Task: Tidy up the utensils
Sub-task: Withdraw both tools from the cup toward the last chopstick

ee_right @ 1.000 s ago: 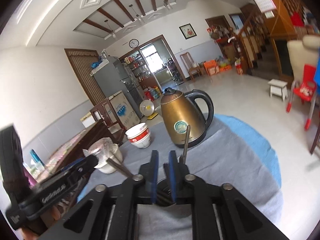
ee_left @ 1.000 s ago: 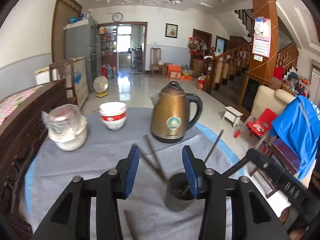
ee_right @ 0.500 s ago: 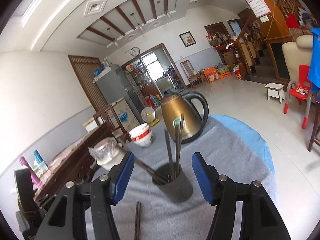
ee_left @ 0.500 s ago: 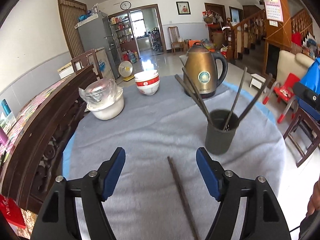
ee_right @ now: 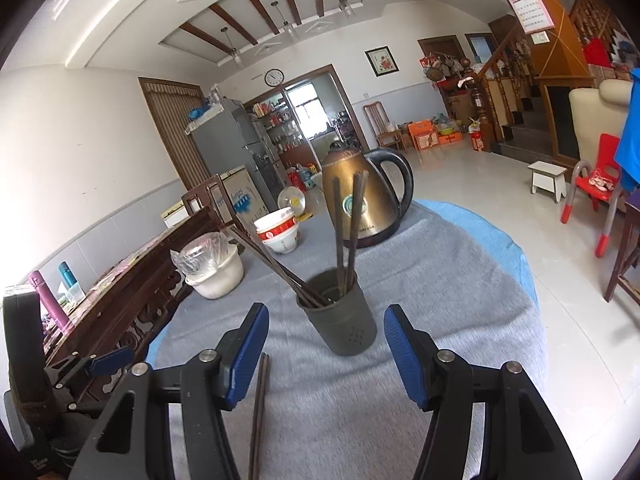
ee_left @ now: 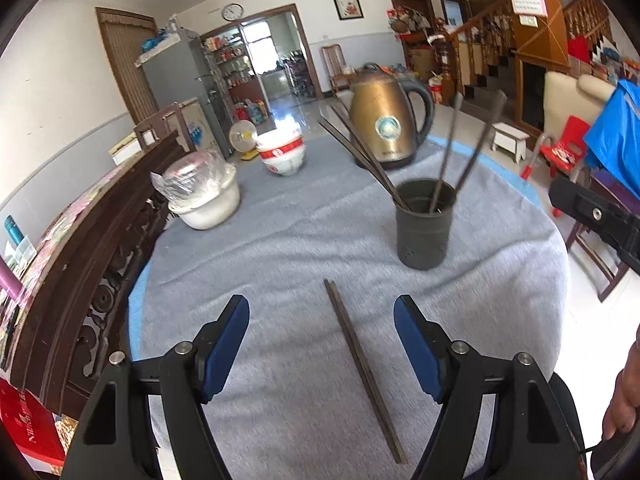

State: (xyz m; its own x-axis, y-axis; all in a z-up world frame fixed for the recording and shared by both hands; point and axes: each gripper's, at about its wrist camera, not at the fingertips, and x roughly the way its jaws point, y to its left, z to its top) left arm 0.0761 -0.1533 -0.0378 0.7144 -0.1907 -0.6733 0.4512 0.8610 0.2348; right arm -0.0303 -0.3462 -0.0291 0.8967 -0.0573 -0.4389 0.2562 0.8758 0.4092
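Observation:
A dark grey utensil cup [ee_left: 425,226] stands on the grey tablecloth and holds several dark chopsticks [ee_left: 444,160] that lean out of it. The cup shows in the right wrist view too [ee_right: 339,312]. One loose dark chopstick [ee_left: 362,364] lies flat on the cloth, between the open jaws of my left gripper [ee_left: 322,348], which is empty. In the right wrist view the loose chopstick [ee_right: 258,408] lies by the left finger. My right gripper [ee_right: 326,356] is open and empty, just short of the cup.
A bronze electric kettle [ee_left: 386,120] stands behind the cup. Stacked red and white bowls [ee_left: 282,154] and a white pot with a plastic cover [ee_left: 202,194] sit at the back left. A carved dark wooden rail [ee_left: 80,248] runs along the table's left edge.
Both grippers have drawn back from the cup. The right gripper, shut a second ago, opened. The left gripper widened, and the loose chopstick now lies between its jaws.

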